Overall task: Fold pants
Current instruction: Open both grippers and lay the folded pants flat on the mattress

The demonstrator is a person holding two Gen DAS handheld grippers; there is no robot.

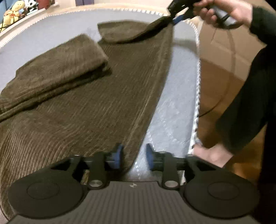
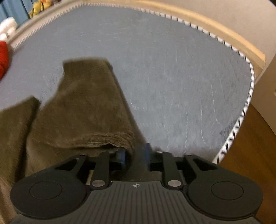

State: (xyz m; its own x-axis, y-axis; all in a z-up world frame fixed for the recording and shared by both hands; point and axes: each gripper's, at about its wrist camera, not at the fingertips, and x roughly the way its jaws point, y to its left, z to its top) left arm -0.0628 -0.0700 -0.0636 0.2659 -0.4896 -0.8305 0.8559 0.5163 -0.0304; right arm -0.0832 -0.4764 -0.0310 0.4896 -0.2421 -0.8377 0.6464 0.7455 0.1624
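Brown corduroy pants (image 1: 77, 103) lie on a grey mat (image 1: 172, 112). One leg (image 1: 60, 65) is folded back on itself at the left. The other leg runs up to my right gripper (image 1: 174, 17), its end tented towards it. In the right wrist view the right gripper (image 2: 134, 156) stands a little open, with the leg's hem (image 2: 103, 141) still draped between the pads. My left gripper (image 1: 134, 155) is open at the near end. Its left pad (image 1: 118, 155) is over the pants' edge and its right pad (image 1: 150, 155) over the bare mat.
The mat's stitched edge (image 1: 197, 86) runs down the right, with wooden floor (image 1: 224, 51) and a thin cable (image 1: 229, 77) beyond. A person's hand (image 1: 224, 10) and dark sleeve (image 1: 250, 94) are on the right. Stuffed toys (image 1: 15, 12) sit far left. Something red (image 2: 3, 56) lies at the mat's left.
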